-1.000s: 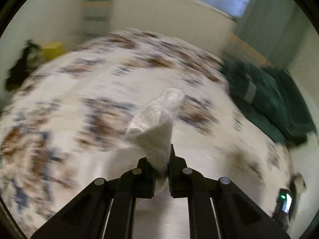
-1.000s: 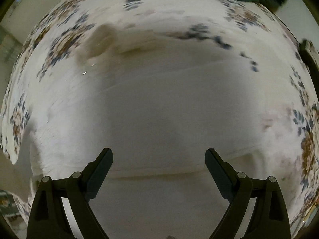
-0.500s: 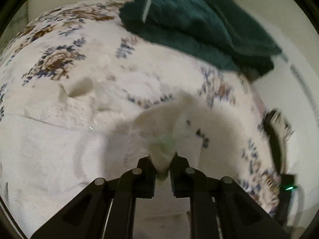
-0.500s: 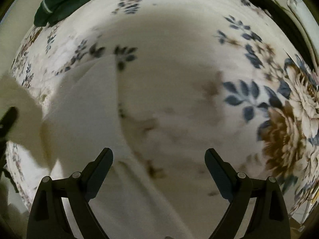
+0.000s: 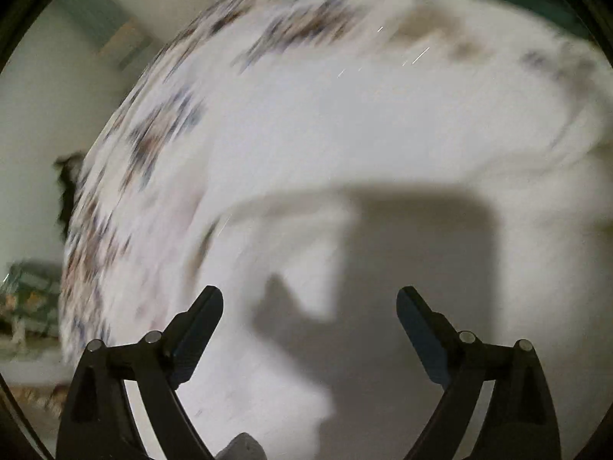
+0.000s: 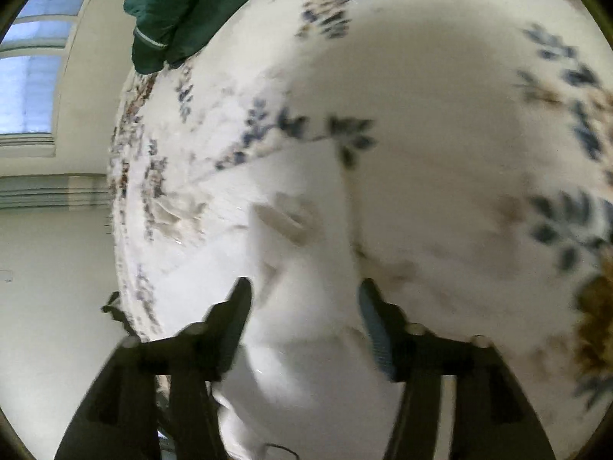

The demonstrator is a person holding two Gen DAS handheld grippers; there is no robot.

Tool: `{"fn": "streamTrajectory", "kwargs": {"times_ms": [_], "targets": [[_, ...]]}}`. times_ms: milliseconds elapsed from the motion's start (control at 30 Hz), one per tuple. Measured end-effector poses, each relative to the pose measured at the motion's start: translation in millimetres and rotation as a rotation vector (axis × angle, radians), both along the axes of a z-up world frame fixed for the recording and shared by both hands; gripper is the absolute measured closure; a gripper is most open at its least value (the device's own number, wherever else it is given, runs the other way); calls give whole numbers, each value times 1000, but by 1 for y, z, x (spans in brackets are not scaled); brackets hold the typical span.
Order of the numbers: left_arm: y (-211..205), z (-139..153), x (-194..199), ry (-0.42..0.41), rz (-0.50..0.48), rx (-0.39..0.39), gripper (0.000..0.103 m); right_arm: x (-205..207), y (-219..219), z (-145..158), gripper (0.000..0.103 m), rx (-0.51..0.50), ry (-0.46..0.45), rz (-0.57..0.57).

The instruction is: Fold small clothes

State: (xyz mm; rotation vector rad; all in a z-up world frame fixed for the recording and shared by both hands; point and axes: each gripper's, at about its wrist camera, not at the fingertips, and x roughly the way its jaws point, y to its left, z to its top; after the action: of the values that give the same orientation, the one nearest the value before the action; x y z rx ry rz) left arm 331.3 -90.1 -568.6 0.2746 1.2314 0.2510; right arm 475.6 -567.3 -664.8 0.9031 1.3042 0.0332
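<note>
A white garment lies spread on a floral bedspread; the left wrist view is blurred by motion. My left gripper is open and empty just above the cloth. In the right wrist view a folded part of the white garment lies between the fingers of my right gripper, which is open, its jaws narrower than before. I cannot tell whether the fingers touch the cloth.
A dark green blanket lies at the far end of the bedspread. The bed's edge runs down the left of both views, with pale wall beyond. A window shows at the upper left.
My left gripper has opened and let go of the white cloth it held, and has swung left. My right gripper has moved over a fold of the garment, and its jaws have narrowed.
</note>
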Motion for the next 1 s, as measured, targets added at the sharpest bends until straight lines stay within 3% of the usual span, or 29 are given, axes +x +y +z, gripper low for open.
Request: {"fn": "streamTrajectory", "kwargs": {"times_ms": [133,200,267,300,400,467,567,600,667,700,733,833,1000], "targets": [[32,-21,-19,19,85,-78,10,48,34,-26,37,-108,91,70],[36,-28,-21,10,104,-111,5,61,48,-38,40,-112,122,109],[37,-34,-20,9,122,-122,0,65,62,-41,91,-121,98,149],[38,-38,-19,14,134,-129,0,65,69,-38,100,-163,87,184],[44,-43,-17,-3,181,-190,0,63,75,-7,100,-320,-31,217],[47,-43,-18,-27,191,-222,0,67,72,0,100,-402,-50,243],[49,-43,-23,-68,181,-247,0,76,65,-25,93,-317,117,349],[49,-42,-23,-67,173,-253,0,76,57,-25,93,-331,136,332],[51,-40,-24,-61,161,-260,0,66,30,-14,79,-324,116,224],[51,-36,-25,-63,163,-264,0,61,12,-10,64,-275,109,150],[51,-32,-27,-71,167,-264,0,58,-9,-10,59,-211,98,67],[45,-17,-35,-83,174,-271,0,65,-34,-23,59,-125,97,19],[23,17,-64,-102,164,-198,0,100,-35,-87,59,48,166,73]]}}
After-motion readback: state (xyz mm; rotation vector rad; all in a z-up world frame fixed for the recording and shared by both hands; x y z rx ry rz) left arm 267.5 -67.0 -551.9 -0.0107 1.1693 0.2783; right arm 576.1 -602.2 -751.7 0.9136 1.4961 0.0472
